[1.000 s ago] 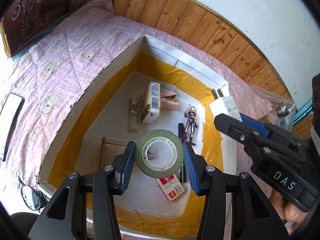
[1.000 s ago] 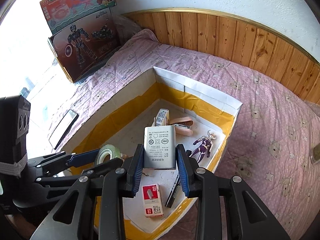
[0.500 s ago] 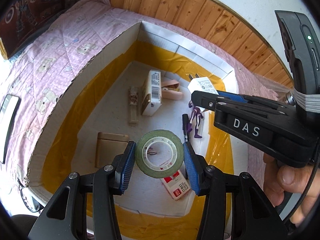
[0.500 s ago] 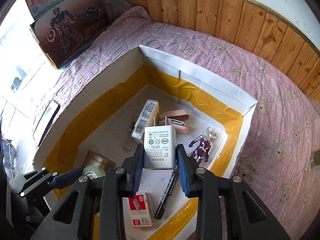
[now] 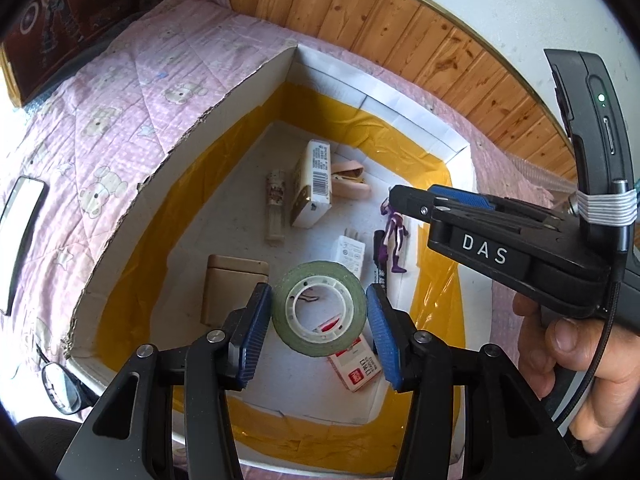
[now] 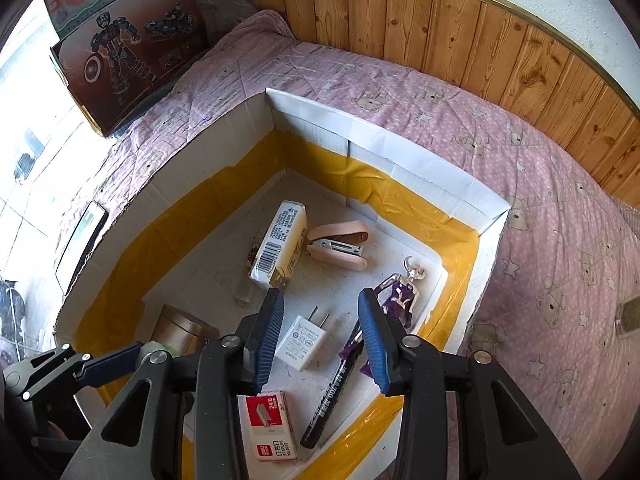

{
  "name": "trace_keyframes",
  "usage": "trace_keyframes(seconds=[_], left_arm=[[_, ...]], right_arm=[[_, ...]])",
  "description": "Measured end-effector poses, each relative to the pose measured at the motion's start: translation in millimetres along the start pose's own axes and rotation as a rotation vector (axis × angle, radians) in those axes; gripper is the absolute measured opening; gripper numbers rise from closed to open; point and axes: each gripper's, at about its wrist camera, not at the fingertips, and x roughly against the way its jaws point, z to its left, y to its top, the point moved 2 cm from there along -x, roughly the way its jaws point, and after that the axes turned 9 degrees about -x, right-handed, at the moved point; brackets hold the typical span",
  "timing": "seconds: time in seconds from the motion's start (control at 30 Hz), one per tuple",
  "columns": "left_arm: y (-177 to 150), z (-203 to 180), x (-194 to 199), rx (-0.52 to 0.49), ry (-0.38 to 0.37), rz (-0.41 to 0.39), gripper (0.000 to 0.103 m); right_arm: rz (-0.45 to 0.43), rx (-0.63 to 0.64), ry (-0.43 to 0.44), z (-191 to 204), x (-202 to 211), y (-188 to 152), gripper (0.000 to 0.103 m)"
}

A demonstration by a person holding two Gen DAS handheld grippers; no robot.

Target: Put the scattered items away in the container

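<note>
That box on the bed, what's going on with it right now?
Both handheld grippers are over the cardboard box. The left gripper is shut on a roll of tape, held above the box floor. The right gripper is open, and the white charger lies on the floor beneath it, among a stapler, marker and figurine.

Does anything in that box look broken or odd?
Nothing inside looks broken. The cardboard box has a ragged, torn left wall edge, and its yellow tape lining is wrinkled. The items lie jumbled.
</note>
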Motion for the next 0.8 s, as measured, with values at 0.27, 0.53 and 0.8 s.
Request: trace_keyframes(seconds=[0.27, 0.53, 0.8], left_arm=[[-1.6, 6.9, 19.4, 0.039, -0.036, -0.027, 0.056], [-4.9, -4.7, 38.9, 0.010, -0.027, -0.051, 0.056], [-17.0, -17.7, 56.7, -0.035, 0.009, -0.071, 0.056]], right_arm=[[0.002, 0.013, 0.003, -0.4, 17.3, -9.8, 0.046], [-0.009, 0.039, 0.035, 7.4, 40.3, -20.7, 0.047], [-0.002, 0.090, 0.053, 13.5, 57.1, -38.8, 0.050]])
